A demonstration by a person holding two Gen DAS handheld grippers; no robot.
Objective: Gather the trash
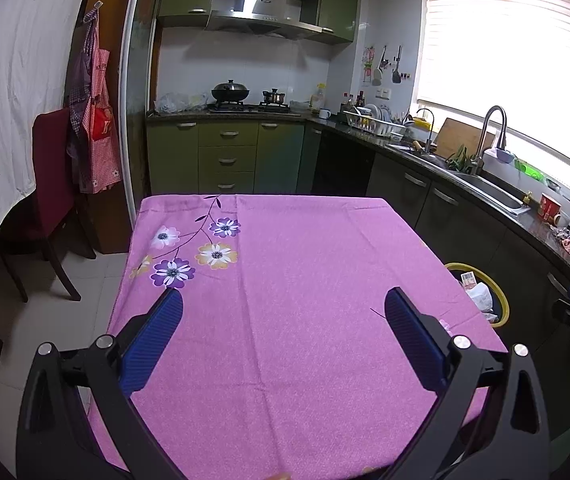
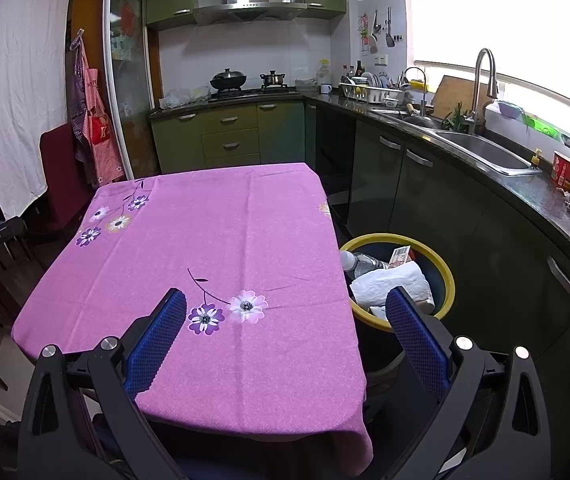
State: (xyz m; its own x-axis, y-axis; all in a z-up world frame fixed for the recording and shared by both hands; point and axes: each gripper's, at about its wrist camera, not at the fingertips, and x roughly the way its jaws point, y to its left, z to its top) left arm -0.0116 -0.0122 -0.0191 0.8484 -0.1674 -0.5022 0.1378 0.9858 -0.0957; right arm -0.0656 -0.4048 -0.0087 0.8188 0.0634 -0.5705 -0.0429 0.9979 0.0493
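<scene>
A kitchen seen from two handheld grippers, both hovering over a table draped in a pink tablecloth [image 1: 305,280] printed with purple, white and yellow flowers.

In the left wrist view, the left gripper [image 1: 283,308] fills the bottom of the frame, its blue-padded jaws spread wide apart with nothing between them. The cloth beneath lies flat. At the right edge of the frame, part of the other gripper shows as a dark shape.

In the right wrist view, the right gripper [image 2: 285,308] sits lower centre, its jaws likewise wide apart and holding nothing. Right of the table, on the floor at centre right of the frame, stands a dark trash bin [image 2: 445,276] with a yellow rim. Inside it lie crumpled white paper [image 2: 389,282], a clear plastic bottle [image 2: 361,262] and a small printed carton [image 2: 400,256]. The bin stands just beside the table's edge.

Behind, in the upper part of both frames, are green cabinets, a stove with a wok [image 2: 228,79], and a dark counter [image 2: 533,192] with a steel sink [image 2: 481,152] under a bright window.
</scene>
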